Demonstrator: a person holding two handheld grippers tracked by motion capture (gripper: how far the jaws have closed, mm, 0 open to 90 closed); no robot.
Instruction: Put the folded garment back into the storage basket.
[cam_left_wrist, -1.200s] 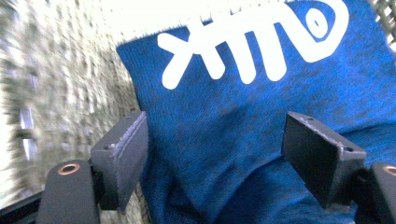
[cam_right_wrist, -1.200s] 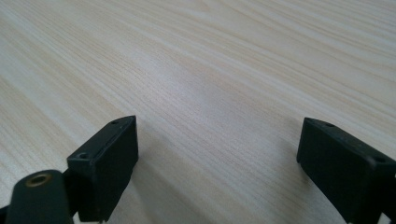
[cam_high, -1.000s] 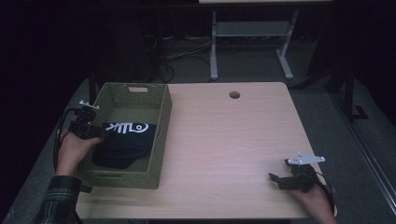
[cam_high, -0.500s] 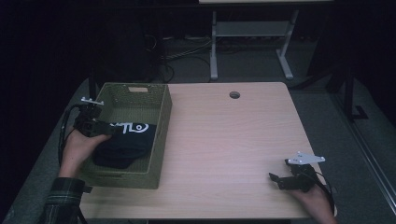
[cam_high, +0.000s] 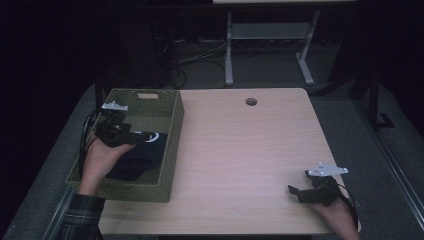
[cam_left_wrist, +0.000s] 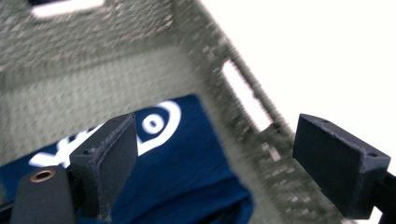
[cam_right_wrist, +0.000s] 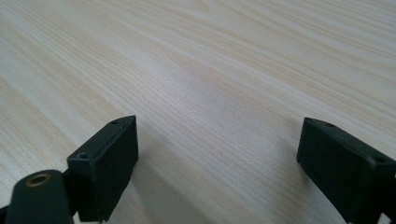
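A dark blue cloth (cam_high: 136, 157) with white letters lies inside the green woven basket (cam_high: 172, 142) on the left side of the light wood table (cam_high: 250, 150). The left gripper (cam_high: 145, 135) hangs over the cloth; its jaws have just been opening, with nothing between them. The right gripper (cam_high: 294, 192) rests wide apart on bare wood. The room behind is dark, with a white stand (cam_high: 270, 35) and cables on the floor.

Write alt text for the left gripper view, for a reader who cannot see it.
The left gripper hangs with its two black jaws wide apart and nothing between them, above a folded navy garment with white lettering. The garment lies inside a woven olive-green basket, whose wall with a slot handle runs diagonally toward the bright tabletop.
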